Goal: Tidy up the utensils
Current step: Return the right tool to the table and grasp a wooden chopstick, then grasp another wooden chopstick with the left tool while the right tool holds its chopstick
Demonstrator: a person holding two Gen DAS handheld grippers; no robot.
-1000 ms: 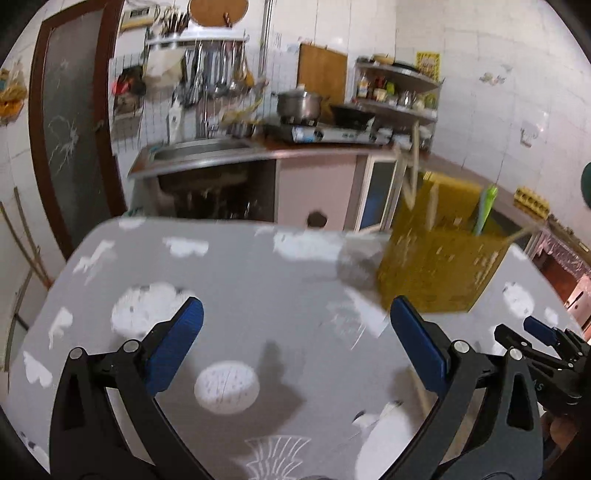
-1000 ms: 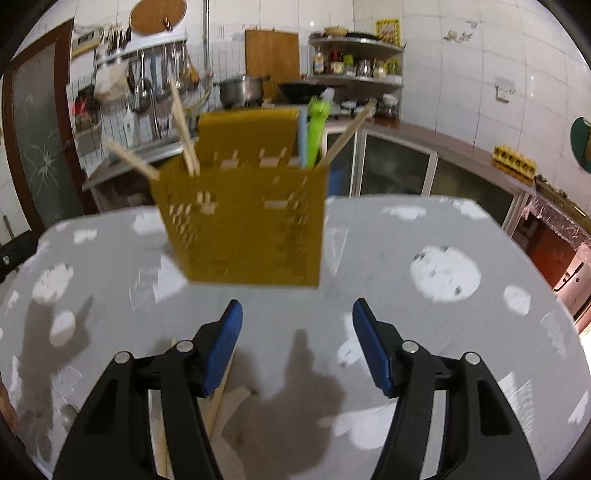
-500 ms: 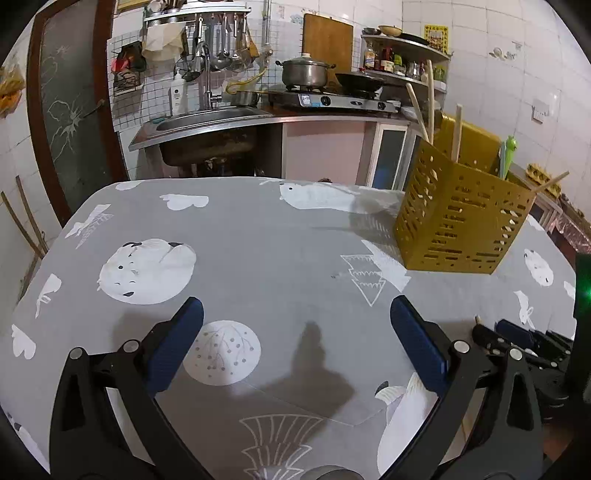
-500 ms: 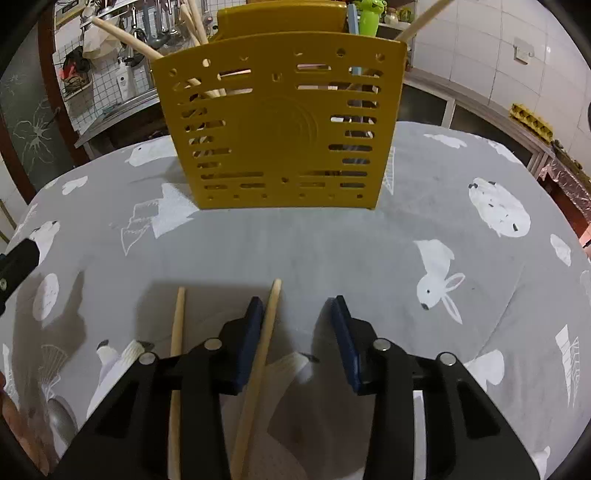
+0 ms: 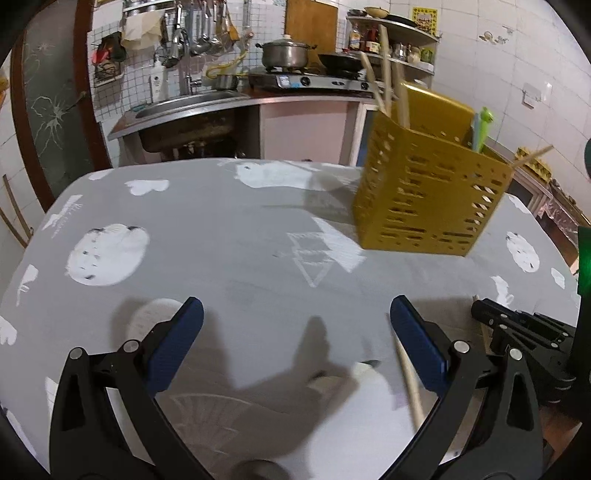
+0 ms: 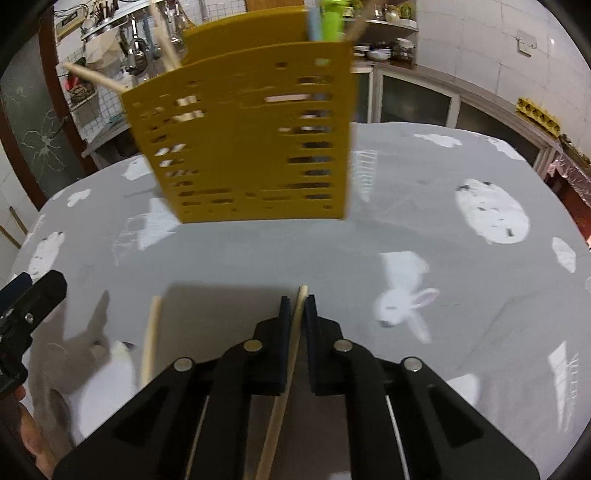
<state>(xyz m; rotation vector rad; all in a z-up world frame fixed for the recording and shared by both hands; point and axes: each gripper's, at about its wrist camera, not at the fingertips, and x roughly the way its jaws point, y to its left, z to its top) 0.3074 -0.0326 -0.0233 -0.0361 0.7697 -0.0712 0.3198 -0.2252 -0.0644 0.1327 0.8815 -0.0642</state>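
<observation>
A yellow slotted utensil holder [image 6: 251, 147] stands on the grey patterned tablecloth [image 6: 424, 206], with wooden chopsticks and a green-handled utensil [image 6: 330, 18] sticking out of it. My right gripper [image 6: 297, 306] is low at the table in front of it, its jaws closing, pads pressed on a wooden chopstick [image 6: 302, 291] that runs back between the fingers. A second chopstick [image 6: 151, 336] lies on the cloth to its left. My left gripper [image 5: 295, 306] stands wide open over bare cloth, and that second chopstick [image 5: 408, 376] lies just inside its right finger. The holder [image 5: 424, 199] is far right of it.
A kitchen counter with a sink [image 5: 184, 103], a stove and a pot [image 5: 284, 53] runs behind the table. Hanging tools and shelves line the tiled wall. The table's rounded far edge [image 5: 221, 160] faces the counter. A hand [image 6: 26, 435] shows at the lower left.
My right gripper sank to the table and closed from open onto the chopstick. The left gripper drifted forward and down, still open, and the second chopstick has come into its view.
</observation>
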